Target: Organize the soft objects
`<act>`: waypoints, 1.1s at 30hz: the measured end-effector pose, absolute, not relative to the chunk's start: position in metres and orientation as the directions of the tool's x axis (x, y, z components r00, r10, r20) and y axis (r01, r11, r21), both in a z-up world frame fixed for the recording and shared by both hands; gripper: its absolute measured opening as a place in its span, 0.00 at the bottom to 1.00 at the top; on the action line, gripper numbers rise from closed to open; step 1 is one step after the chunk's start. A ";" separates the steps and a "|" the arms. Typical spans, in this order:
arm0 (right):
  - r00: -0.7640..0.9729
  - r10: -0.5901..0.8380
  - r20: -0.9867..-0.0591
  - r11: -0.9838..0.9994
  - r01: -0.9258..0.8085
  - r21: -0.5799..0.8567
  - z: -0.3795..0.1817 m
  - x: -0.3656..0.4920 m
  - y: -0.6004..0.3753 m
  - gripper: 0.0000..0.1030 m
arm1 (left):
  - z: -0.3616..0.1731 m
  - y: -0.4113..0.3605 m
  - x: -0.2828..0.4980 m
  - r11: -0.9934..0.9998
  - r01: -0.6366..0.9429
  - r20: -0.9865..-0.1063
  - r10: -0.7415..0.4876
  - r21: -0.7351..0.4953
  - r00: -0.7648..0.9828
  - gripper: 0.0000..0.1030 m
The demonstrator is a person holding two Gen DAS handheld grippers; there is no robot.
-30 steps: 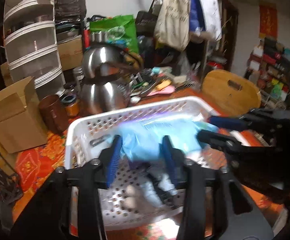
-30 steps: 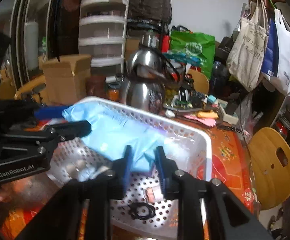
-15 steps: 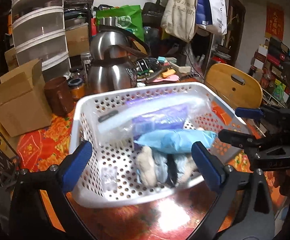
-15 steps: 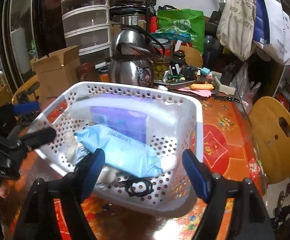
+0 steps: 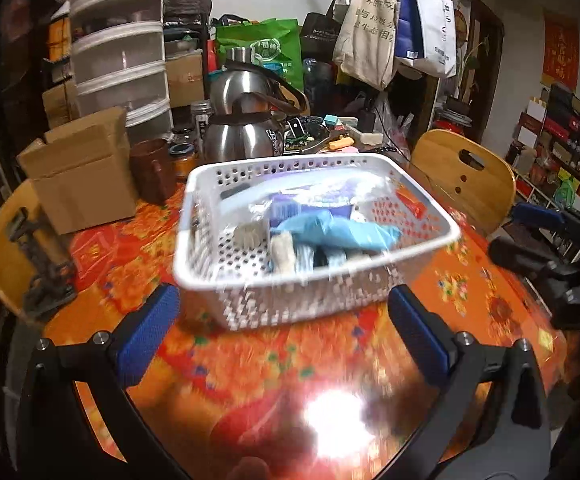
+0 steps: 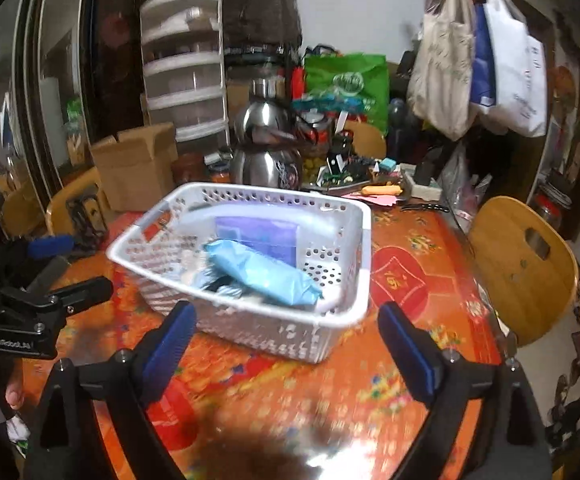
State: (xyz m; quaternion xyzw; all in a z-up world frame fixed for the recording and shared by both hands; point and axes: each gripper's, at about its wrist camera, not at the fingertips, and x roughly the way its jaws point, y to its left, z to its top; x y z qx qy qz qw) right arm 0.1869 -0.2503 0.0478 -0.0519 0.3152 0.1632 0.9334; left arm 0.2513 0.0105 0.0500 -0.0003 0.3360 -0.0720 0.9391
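Observation:
A white perforated basket (image 5: 209, 280) stands on the orange patterned table (image 5: 290, 360); it also shows in the right wrist view (image 6: 354, 312). In it lie a light blue soft pack (image 5: 338, 234) (image 6: 261, 274), a purple pack (image 6: 257, 236) under clear plastic, and rolled socks (image 5: 281, 252). My left gripper (image 5: 281, 324) is open and empty, on the near side of the basket. My right gripper (image 6: 285, 340) is open and empty, also short of the basket. Each gripper shows at the edge of the other's view.
Behind the basket stand two steel kettles (image 5: 245, 136), a brown mug (image 5: 151, 170), a cardboard box (image 5: 81, 176) and plastic drawers (image 5: 121, 52). Wooden chairs (image 5: 462, 176) (image 6: 526, 264) flank the table. Bags hang at the back right (image 6: 482, 52). Small clutter lies behind the kettles.
Both grippers opened, let go of the light blue pack into the basket, and pulled back toward the table's near side. The pack now lies on the other items.

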 end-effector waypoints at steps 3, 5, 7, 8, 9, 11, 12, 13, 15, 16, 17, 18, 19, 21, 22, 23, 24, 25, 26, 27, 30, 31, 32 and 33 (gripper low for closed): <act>0.760 0.235 -0.606 0.947 -0.319 -0.033 0.055 0.150 -0.252 0.93 | 0.064 0.014 0.211 0.992 0.127 -0.623 -0.108 -0.014 0.775 1.00; 0.771 0.218 -0.598 0.948 -0.313 -0.059 0.058 0.122 -0.251 0.93 | 0.077 0.019 0.176 0.994 0.111 -0.596 -0.090 -0.001 0.798 1.00; 0.771 0.222 -0.597 0.943 -0.326 -0.070 0.059 0.098 -0.250 0.93 | 0.086 0.024 0.145 0.996 0.088 -0.587 -0.078 -0.011 0.806 1.00; 0.766 0.216 -0.606 0.941 -0.329 -0.079 0.059 0.086 -0.249 0.93 | 0.090 0.026 0.128 0.996 0.084 -0.579 -0.081 -0.022 0.811 1.00; 0.767 0.214 -0.604 0.942 -0.325 -0.079 0.059 0.070 -0.248 0.93 | 0.092 0.027 0.116 0.996 0.081 -0.578 -0.079 -0.022 0.812 1.00; 0.772 0.221 -0.596 0.946 -0.318 -0.061 0.060 0.048 -0.250 0.93 | 0.096 0.027 0.084 0.997 0.071 -0.566 -0.076 -0.031 0.821 1.00; 0.771 0.238 -0.590 0.948 -0.317 -0.033 0.062 0.034 -0.252 0.93 | 0.098 0.025 0.069 0.998 0.063 -0.561 -0.066 -0.024 0.825 1.00; 0.773 0.252 -0.583 0.948 -0.318 -0.012 0.063 0.024 -0.256 0.93 | 0.100 0.021 0.051 0.998 0.063 -0.547 -0.060 -0.014 0.835 1.00; 0.790 0.264 -0.554 0.952 -0.304 0.020 0.067 0.003 -0.262 0.94 | 0.104 0.015 0.021 0.997 0.078 -0.528 -0.072 -0.011 0.846 1.00; 0.800 0.257 -0.542 0.956 -0.293 0.021 0.069 -0.005 -0.264 0.94 | 0.105 0.010 0.009 0.995 0.095 -0.528 -0.085 -0.009 0.845 1.00; 0.811 0.243 -0.533 0.961 -0.275 0.020 0.071 -0.011 -0.267 0.95 | 0.106 0.007 0.000 0.994 0.109 -0.523 -0.099 -0.011 0.846 1.00; 0.817 0.231 -0.528 0.966 -0.259 0.022 0.071 -0.017 -0.268 0.95 | 0.107 0.004 -0.011 0.993 0.119 -0.515 -0.111 -0.018 0.850 1.00; 0.818 0.234 -0.526 0.965 -0.259 0.027 0.072 -0.020 -0.269 0.95 | 0.108 0.001 -0.015 0.993 0.119 -0.514 -0.111 -0.018 0.850 1.00; 0.815 0.238 -0.528 0.967 -0.253 0.045 0.074 -0.021 -0.272 0.95 | 0.110 -0.005 -0.020 0.992 0.123 -0.510 -0.116 -0.020 0.853 1.00; 0.813 0.246 -0.527 0.965 -0.255 0.057 0.075 -0.018 -0.274 0.95 | 0.110 -0.007 -0.022 0.992 0.124 -0.512 -0.119 -0.025 0.850 1.00; 0.811 0.252 -0.528 0.964 -0.258 0.063 0.074 -0.017 -0.275 0.95 | 0.111 -0.009 -0.021 0.992 0.126 -0.513 -0.123 -0.029 0.849 1.00; 0.809 0.252 -0.530 0.964 -0.258 0.063 0.074 -0.017 -0.275 0.95 | 0.111 -0.010 -0.023 0.991 0.126 -0.512 -0.126 -0.034 0.849 1.00; 0.809 0.248 -0.532 0.965 -0.255 0.061 0.074 -0.015 -0.275 0.95 | 0.111 -0.012 -0.020 0.992 0.123 -0.514 -0.123 -0.033 0.849 1.00; 0.807 0.245 -0.537 0.966 -0.253 0.060 0.073 -0.013 -0.274 0.95 | 0.110 -0.012 -0.022 0.993 0.116 -0.515 -0.116 -0.031 0.849 1.00; 0.804 0.246 -0.541 0.965 -0.254 0.060 0.072 -0.011 -0.272 0.95 | 0.110 -0.013 -0.016 0.993 0.112 -0.518 -0.111 -0.030 0.848 1.00; 0.796 0.244 -0.554 0.964 -0.260 0.050 0.069 -0.007 -0.268 0.95 | 0.108 -0.012 -0.006 0.993 0.111 -0.529 -0.110 -0.030 0.841 1.00; 0.795 0.243 -0.555 0.964 -0.262 0.047 0.068 -0.007 -0.267 0.96 | 0.108 -0.012 -0.003 0.993 0.116 -0.531 -0.116 -0.033 0.840 1.00; 0.795 0.242 -0.556 0.964 -0.263 0.043 0.068 -0.008 -0.266 0.95 | 0.108 -0.012 -0.001 0.993 0.116 -0.531 -0.117 -0.035 0.839 1.00; 0.796 0.240 -0.556 0.964 -0.264 0.039 0.068 -0.008 -0.265 0.95 | 0.108 -0.012 -0.002 0.993 0.112 -0.530 -0.113 -0.034 0.840 1.00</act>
